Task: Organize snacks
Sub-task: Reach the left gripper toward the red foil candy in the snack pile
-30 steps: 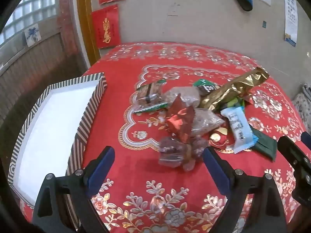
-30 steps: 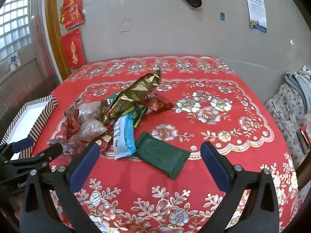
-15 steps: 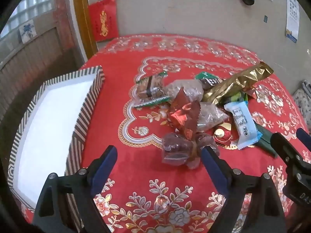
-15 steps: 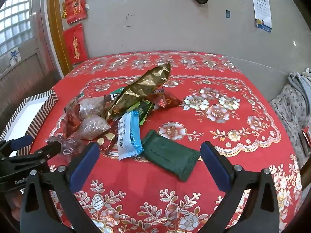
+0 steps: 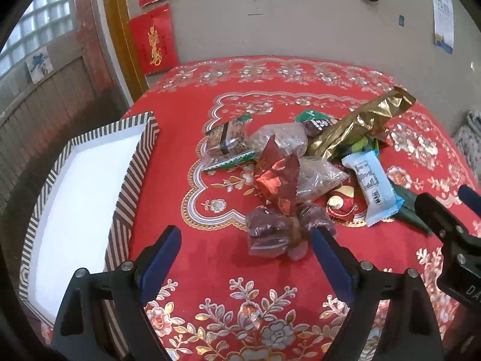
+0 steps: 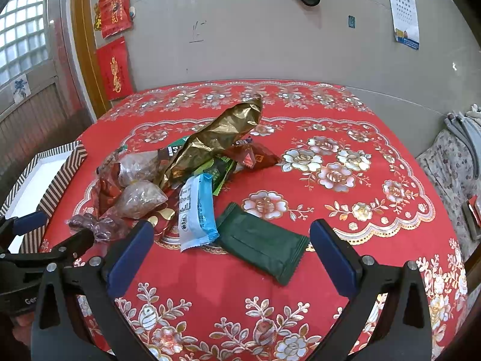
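Observation:
A pile of snack packets lies on the red flowered tablecloth [image 5: 228, 276]. In the left wrist view, a clear purplish tied bag [image 5: 285, 231] is nearest, with a red foil packet [image 5: 278, 180], a gold foil bag [image 5: 360, 123] and a white-and-blue packet [image 5: 372, 186] behind. My left gripper [image 5: 245, 240] is open and empty, its right finger beside the purplish bag. In the right wrist view, a dark green packet [image 6: 263, 245] lies between the fingers of my open, empty right gripper [image 6: 231, 239], next to the white-and-blue packet [image 6: 195, 210] and the gold bag [image 6: 216, 141].
A striped box with a white inside [image 5: 78, 198] stands at the table's left edge, also shown in the right wrist view [image 6: 48, 177]. A tiled wall with red paper hangings [image 5: 154, 40] is behind the table. A flowered seat [image 6: 451, 168] is to the right.
Both grippers have moved forward toward the pile. The purplish bag now sits close to my left gripper's right finger, and the green packet lies between my right gripper's fingers. Nothing was grasped.

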A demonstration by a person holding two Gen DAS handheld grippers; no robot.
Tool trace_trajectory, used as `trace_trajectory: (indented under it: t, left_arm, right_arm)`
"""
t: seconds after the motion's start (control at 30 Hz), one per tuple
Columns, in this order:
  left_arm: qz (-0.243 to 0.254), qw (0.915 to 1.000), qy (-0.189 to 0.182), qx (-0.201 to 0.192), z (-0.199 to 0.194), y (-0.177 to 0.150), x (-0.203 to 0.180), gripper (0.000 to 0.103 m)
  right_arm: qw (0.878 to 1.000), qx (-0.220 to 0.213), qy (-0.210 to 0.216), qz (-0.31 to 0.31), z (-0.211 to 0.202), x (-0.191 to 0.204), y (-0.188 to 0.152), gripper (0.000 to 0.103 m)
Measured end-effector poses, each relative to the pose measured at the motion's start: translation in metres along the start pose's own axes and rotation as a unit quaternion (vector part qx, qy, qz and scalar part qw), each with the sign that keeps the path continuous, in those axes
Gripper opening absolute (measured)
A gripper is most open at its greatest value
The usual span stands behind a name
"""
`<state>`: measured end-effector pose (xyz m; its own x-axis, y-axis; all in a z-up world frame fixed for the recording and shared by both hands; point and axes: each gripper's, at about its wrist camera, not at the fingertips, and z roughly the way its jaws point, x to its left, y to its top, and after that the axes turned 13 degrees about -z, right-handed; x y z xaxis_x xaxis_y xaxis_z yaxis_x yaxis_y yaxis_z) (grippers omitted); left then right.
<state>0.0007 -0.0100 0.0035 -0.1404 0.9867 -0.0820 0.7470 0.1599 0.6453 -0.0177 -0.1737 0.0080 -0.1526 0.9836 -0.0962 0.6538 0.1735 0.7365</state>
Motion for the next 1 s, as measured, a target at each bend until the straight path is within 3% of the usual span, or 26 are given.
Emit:
trace_trajectory:
  t: [0.2,0.27,0.43,0.73,1.0]
  left_arm:
    - [0.030,0.9994,0.015,0.009,0.003,0.011,0.003,0.076]
    - [0.018,0.9996,-0.003,0.022,0.004,0.013,0.008,0.074]
    - [0.039,0.9990,0.018,0.012,0.003,0.015,0.005,0.077]
    - [0.025,0.9990,0.009,0.037,0.011,0.027,0.014,0.079]
    - [0.090,0.9951,0.039,0.016,0.008,0.026,-0.001,0.082]
  right_arm:
    - [1.000,-0.002,0.002,0.003,-0.001,-0.004,0.000,0.103]
    - [1.000,-0.002,0.005,0.006,-0.001,-0.005,-0.001,0.103]
    - [1.000,0.000,0.013,0.002,0.001,-0.003,-0.001,0.103]
    - [1.000,0.006,0.021,-0.008,0.004,-0.001,0.003,0.103]
    - [1.000,0.010,0.027,-0.010,0.007,-0.002,0.007,0.103]
